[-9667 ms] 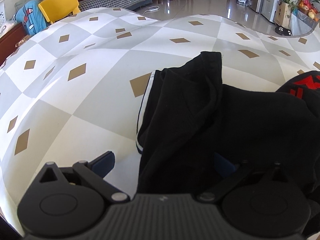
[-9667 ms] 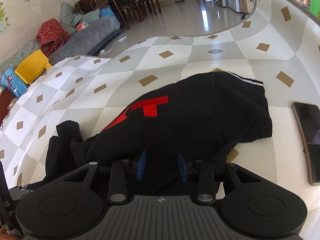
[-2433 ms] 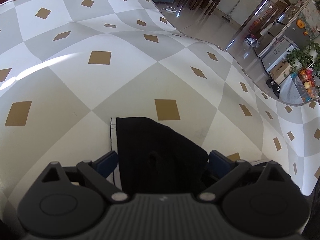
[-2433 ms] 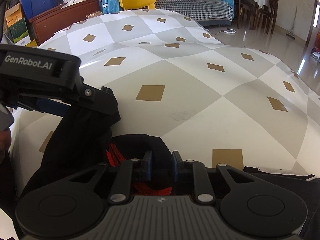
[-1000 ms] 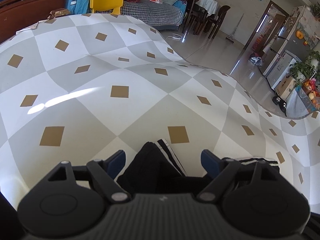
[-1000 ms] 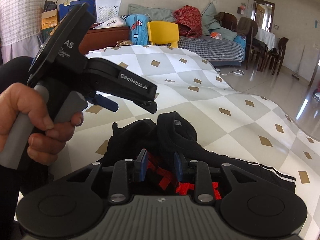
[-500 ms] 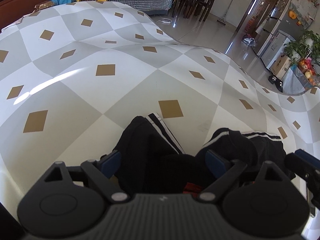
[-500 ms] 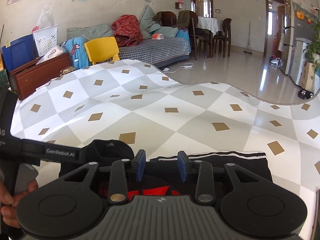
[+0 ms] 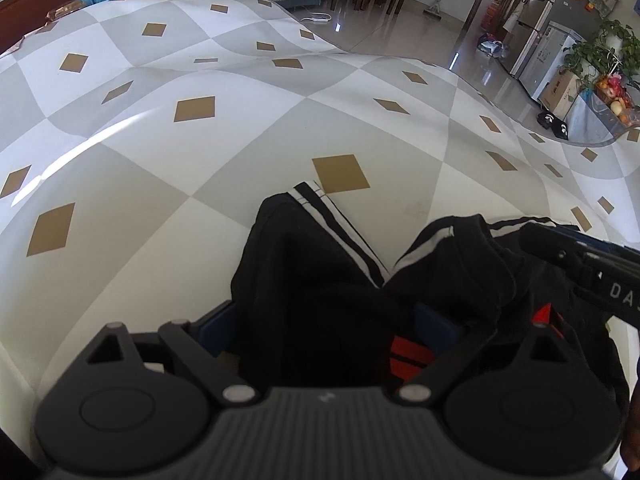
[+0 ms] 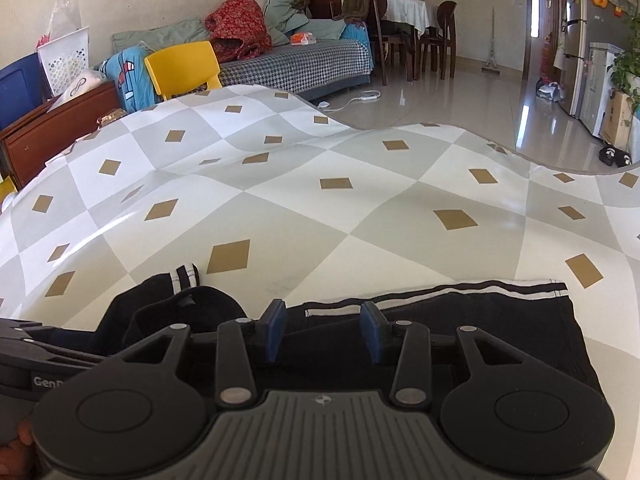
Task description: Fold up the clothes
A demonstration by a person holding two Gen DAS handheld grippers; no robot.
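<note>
Up close, left tongs (image 9: 326, 328) spread wide around bunched black garment (image 9: 320, 280) on checkered bench (image 9: 200, 160). Right view: right tongs (image 10: 323, 332) parted over same garment; yellow chair (image 10: 182, 66), sofa (image 10: 296, 64) beyond bench.

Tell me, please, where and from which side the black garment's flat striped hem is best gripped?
Judging from the right wrist view, grip the striped hem near its free right corner, coming in low from the near side. That edge lies flat and straight on the tablecloth, whereas the garment bunches toward its left end.
</note>
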